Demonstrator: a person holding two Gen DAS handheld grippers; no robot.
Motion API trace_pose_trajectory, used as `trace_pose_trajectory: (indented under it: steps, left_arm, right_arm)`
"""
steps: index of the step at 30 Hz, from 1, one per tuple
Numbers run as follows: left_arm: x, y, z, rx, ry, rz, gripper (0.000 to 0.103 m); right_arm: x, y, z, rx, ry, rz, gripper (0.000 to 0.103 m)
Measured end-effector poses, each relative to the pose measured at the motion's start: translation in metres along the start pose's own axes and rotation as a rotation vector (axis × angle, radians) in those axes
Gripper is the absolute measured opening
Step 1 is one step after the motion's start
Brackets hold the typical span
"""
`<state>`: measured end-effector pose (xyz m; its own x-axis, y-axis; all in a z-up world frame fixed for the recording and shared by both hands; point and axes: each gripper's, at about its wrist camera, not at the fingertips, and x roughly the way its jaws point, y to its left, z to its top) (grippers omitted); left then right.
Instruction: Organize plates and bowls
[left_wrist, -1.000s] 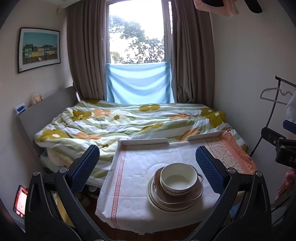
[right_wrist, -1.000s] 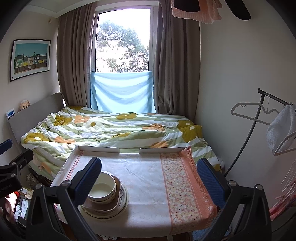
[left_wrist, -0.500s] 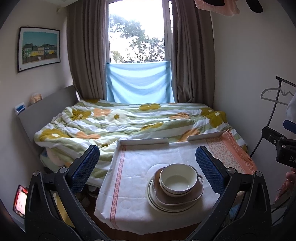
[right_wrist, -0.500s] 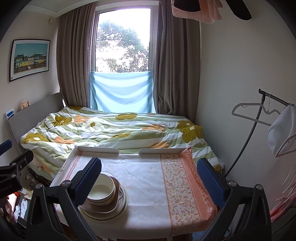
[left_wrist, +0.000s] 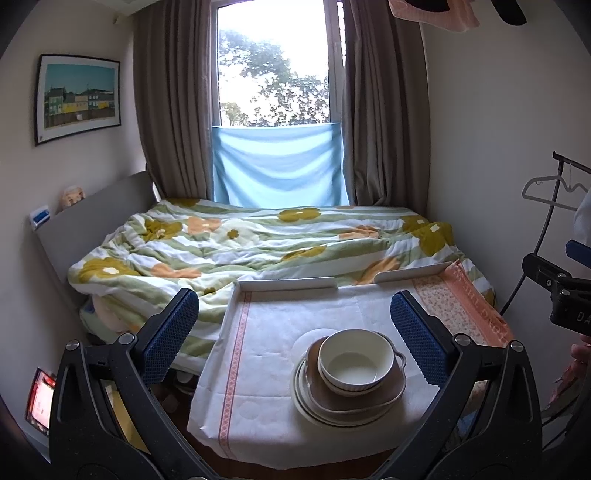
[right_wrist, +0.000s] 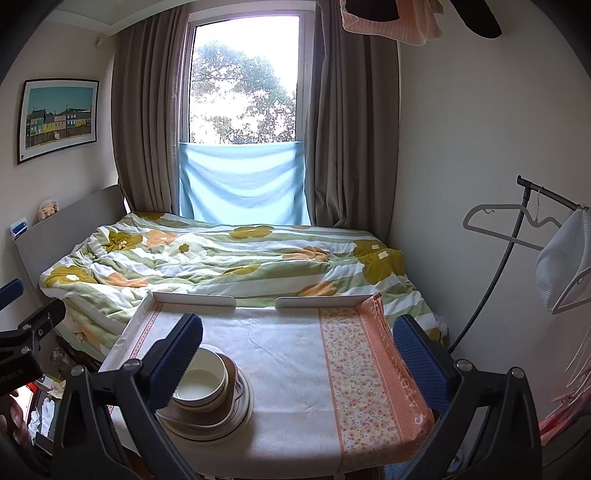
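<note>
A cream ribbed bowl (left_wrist: 351, 363) sits on a brown plate (left_wrist: 388, 397), which rests on a stack of cream plates (left_wrist: 306, 400) near the front of the cloth-covered table (left_wrist: 288, 314). My left gripper (left_wrist: 293, 332) hovers open above and in front of the stack, holding nothing. In the right wrist view the bowl (right_wrist: 201, 386) and plates (right_wrist: 236, 413) lie at the table's front left, partly hidden behind my left finger pad (right_wrist: 175, 358). My right gripper (right_wrist: 297, 354) is open and empty over the table's middle.
A bed with a flowered duvet (left_wrist: 258, 240) lies just behind the table. A clothes rack with hangers (right_wrist: 524, 229) stands at the right wall. The orange patterned cloth strip (right_wrist: 358, 365) covers the table's right side. The other gripper shows at each view's edge.
Both views have barely shifted; the stack of dishes sits where it was and both grippers stay open.
</note>
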<state>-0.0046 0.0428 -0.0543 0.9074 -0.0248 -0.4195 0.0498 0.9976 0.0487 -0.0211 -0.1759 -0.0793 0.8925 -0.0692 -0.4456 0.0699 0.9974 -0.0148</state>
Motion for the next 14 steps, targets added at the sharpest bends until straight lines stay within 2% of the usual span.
trace_pose_trajectory:
  steps: [6, 14]
  left_arm:
    - [-0.0034, 0.0034, 0.0019, -0.008, -0.04, -0.026, 0.103]
    - [-0.0051, 0.0058, 0.0034, -0.005, -0.067, -0.021, 0.103]
  right_arm:
    - [0.0033, -0.0017, 0.002, -0.003, -0.002, -0.006, 0.102]
    - [0.0045, -0.0024, 0.0025, -0.002, -0.002, -0.005, 0.102]
